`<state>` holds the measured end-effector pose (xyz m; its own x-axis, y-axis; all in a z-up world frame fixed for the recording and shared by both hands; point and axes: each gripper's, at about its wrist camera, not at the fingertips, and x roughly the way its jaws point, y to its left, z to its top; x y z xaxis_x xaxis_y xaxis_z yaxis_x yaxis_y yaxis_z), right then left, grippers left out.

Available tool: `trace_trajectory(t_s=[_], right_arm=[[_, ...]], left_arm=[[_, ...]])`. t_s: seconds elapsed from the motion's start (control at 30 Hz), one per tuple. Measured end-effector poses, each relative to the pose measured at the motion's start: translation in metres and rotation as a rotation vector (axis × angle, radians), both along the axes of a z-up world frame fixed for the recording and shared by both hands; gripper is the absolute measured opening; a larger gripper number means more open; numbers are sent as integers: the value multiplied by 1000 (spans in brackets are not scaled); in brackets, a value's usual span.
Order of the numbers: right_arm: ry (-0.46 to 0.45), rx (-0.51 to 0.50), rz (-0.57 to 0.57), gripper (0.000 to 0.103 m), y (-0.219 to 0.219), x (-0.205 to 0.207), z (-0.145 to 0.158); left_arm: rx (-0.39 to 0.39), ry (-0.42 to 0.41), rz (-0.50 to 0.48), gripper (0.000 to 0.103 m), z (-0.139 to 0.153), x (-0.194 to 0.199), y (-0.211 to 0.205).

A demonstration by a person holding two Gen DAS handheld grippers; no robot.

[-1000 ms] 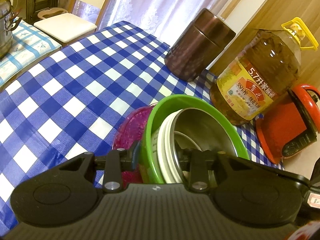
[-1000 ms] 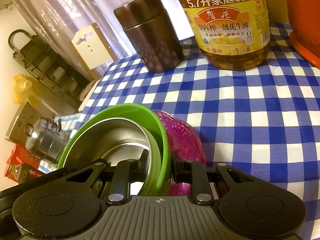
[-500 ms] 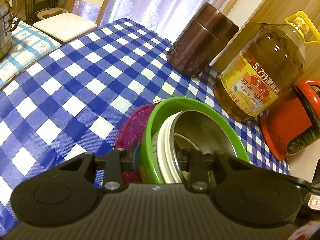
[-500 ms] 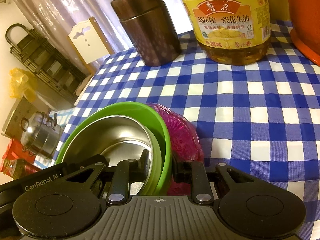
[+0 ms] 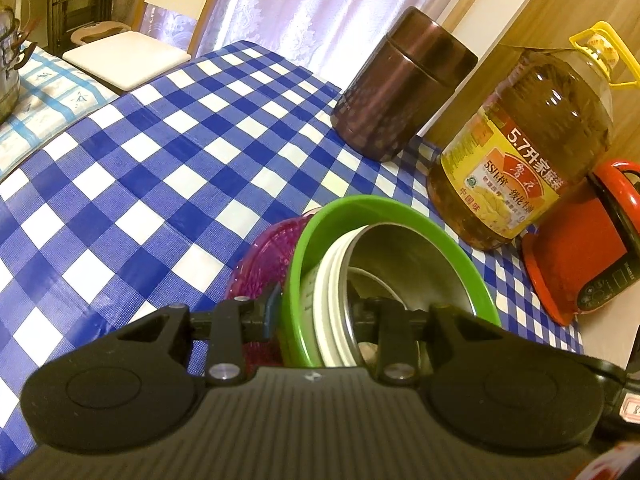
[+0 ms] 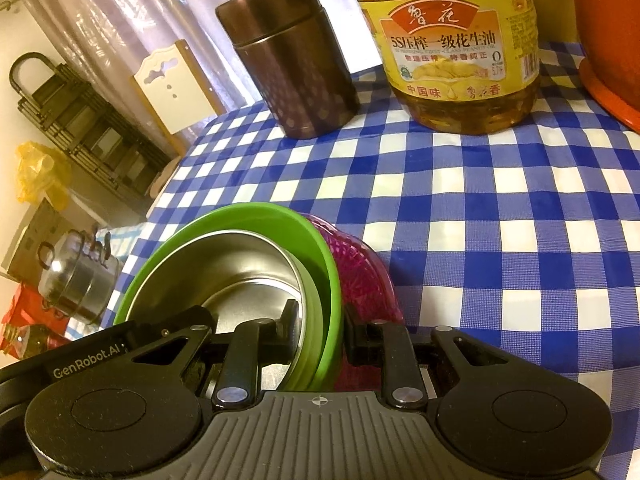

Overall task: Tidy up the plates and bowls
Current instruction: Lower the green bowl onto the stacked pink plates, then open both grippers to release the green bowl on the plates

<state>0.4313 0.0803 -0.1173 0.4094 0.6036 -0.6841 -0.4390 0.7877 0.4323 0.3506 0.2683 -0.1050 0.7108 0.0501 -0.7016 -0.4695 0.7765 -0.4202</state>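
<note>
The near rims of the nested stack are hidden behind each gripper's black body, so how the stack meets the bench point(image 5: 132, 168) cannot be made out. The left gripper point(image 5: 316, 312) is clamped across the rims of the green bowl point(image 5: 384, 208) and the dishes nested in it, one finger outside the green wall and the other inside the steel bowl point(image 5: 404, 260). The right gripper point(image 6: 318, 322) grips the same stack from the opposite side, one finger inside the steel bowl point(image 6: 224, 276), the other against the green bowl's point(image 6: 240, 216) outer wall.

The stack stands tilted over the blue-and-white checked cloth, near the oil bottle point(image 5: 532, 152). Four pieces can be counted: a pink patterned plate point(image 6: 364, 272) outermost, the green bowl, a white-rimmed dish point(image 5: 328, 280) seen only as an edge, and the steel bowl innermost.

Behind stand one brown canister point(image 6: 296, 56), one oil bottle cut off at the top in the right view, and one red appliance point(image 5: 580, 248) partly out of frame.
</note>
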Motion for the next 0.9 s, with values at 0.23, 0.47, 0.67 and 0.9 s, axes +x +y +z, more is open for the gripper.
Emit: trace_trajectory(t_s=[0.23, 0.47, 0.67, 0.9], right_arm=[[-7, 1, -3, 23, -1, -1, 0], [2, 13, 6, 25, -2, 0, 0], [1, 11, 16, 30, -2, -1, 3], [-11, 30, 16, 37, -6, -4, 10]], left_arm=[[-5, -7, -2, 26, 0, -1, 1], [-16, -13, 4, 28, 1, -3, 2], [5, -52, 29, 31, 12, -10, 6], [1, -76, 41, 33, 17, -17, 8]])
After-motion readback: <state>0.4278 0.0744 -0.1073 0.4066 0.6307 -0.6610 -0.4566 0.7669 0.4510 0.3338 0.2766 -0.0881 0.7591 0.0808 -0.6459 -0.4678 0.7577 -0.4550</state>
